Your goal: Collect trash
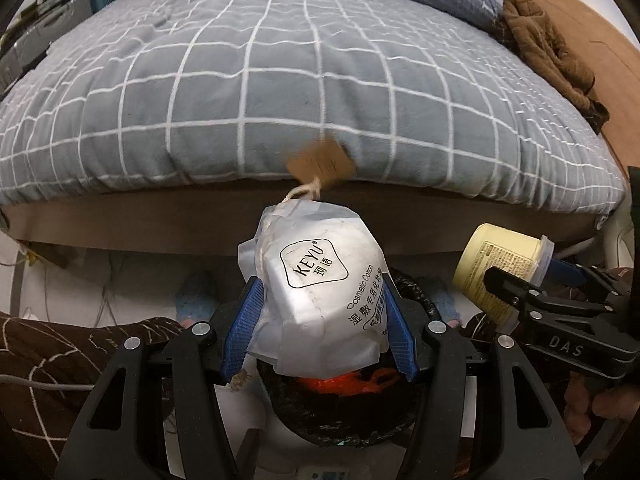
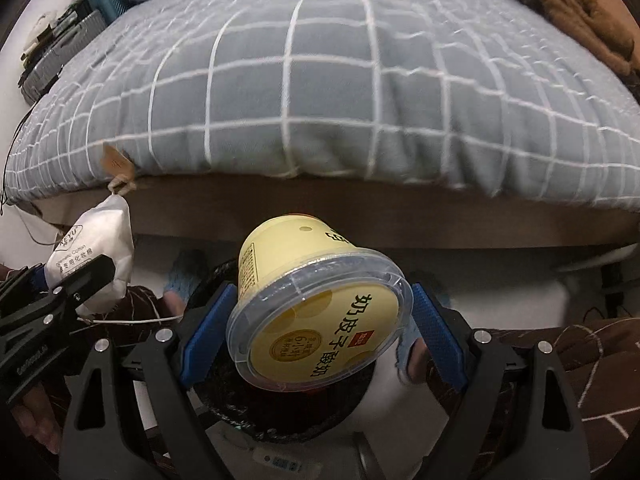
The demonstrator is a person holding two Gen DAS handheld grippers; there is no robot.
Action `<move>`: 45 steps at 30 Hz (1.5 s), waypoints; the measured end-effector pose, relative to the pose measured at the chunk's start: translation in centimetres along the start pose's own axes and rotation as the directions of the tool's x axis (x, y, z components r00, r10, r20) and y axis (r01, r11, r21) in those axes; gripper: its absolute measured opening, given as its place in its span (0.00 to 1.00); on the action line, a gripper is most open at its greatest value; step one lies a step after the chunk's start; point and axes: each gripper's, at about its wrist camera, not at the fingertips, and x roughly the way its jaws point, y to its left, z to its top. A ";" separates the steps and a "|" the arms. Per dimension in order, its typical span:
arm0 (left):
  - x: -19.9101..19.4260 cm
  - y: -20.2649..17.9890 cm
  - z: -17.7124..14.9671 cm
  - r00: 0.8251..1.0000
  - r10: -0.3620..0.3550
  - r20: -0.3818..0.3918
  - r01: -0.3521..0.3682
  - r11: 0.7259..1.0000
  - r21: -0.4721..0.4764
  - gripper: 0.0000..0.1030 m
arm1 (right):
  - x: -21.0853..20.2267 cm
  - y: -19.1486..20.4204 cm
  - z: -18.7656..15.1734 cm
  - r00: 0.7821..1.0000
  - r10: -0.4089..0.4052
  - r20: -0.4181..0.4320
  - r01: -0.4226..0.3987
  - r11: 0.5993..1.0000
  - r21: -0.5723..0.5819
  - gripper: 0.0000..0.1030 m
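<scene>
- On the left, the left gripper (image 1: 320, 320) points steeply down, its blue pads (image 1: 244, 328) pinching a white cotton-pad pouch (image 1: 324, 284) printed "KEYU".
- A string from the pouch's top carries a brown paper tag (image 1: 322, 164), which shows against the edge of the grey checked duvet (image 1: 280, 80) on the bed.
- Directly under the pouch stands a bin lined with a black bag (image 1: 340, 424); something orange-red (image 1: 344, 384) lies inside it.
- A foot in a blue sock (image 1: 196, 296) rests on the pale floor beside the bin, and a brown patterned sleeve (image 1: 60, 352) reaches in from the left edge.
- To the right, the right gripper (image 2: 320, 332) holds a yellow yogurt cup (image 2: 308, 300), its pads pressed on the clear lid rim on both sides.
- The cup lies tilted, lid toward the camera, base toward the bed, above the same black-lined bin.
- The two grippers hang side by side, near each other but apart.
- At the far right of the bed, a brown fleece cloth (image 1: 548, 48) lies crumpled on the duvet.
</scene>
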 end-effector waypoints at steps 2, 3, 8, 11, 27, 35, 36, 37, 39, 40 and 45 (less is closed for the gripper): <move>0.2 0.7 -0.2 1.000 0.009 -0.011 -0.009 1.000 -0.010 0.55 | 0.5 0.8 0.1 1.000 0.005 -0.010 -0.005 1.000 -0.020 0.81; 0.4 1.0 -0.4 1.000 0.012 -0.015 -0.013 1.000 -0.013 0.55 | 0.8 1.3 0.1 1.000 0.007 -0.014 -0.008 0.999 -0.032 0.81; 0.6 2.0 -1.0 0.999 0.030 -0.031 -0.031 0.999 -0.024 0.55 | 1.6 3.0 -0.1 0.999 0.013 -0.033 -0.016 0.998 -0.069 0.82; 0.8 2.3 -1.1 0.999 0.033 -0.036 -0.034 0.999 -0.027 0.55 | 1.9 3.3 -0.1 0.999 0.017 -0.045 -0.020 0.997 -0.073 0.82; 2.8 -2.1 -0.8 0.997 -0.001 -0.075 0.006 0.997 0.073 0.55 | 2.0 -0.9 0.4 0.995 -0.098 -0.013 0.098 0.995 0.003 0.93; 2.5 -6.1 -0.6 0.996 -0.044 -0.078 0.055 0.989 0.139 0.55 | 1.2 -4.6 -0.3 0.989 -0.146 0.023 0.144 0.988 0.050 0.93; 2.5 -6.5 -0.7 0.996 -0.047 -0.079 0.058 0.988 0.144 0.55 | 1.2 -4.9 -0.7 0.989 -0.148 0.025 0.146 0.988 0.055 0.93; 2.4 -6.8 -0.7 0.996 -0.049 -0.080 0.060 0.987 0.150 0.55 | 1.1 -5.4 -1.0 0.988 -0.150 0.026 0.148 0.987 0.062 0.93; 2.5 -7.5 -0.8 0.995 -0.053 -0.082 0.066 0.985 0.157 0.55 | 0.8 -6.3 -1.4 0.987 -0.155 0.029 0.152 0.985 0.078 0.93; 2.5 -7.6 -0.8 0.995 -0.055 -0.083 0.068 0.985 0.159 0.55 | 0.7 -6.7 -1.5 0.987 -0.157 0.031 0.154 0.985 0.084 0.93; 2.6 -7.8 -1.2 0.996 -0.040 -0.075 0.052 0.985 0.166 0.60 | 0.0 -7.3 -1.5 0.988 -0.148 0.033 0.143 0.984 0.105 0.93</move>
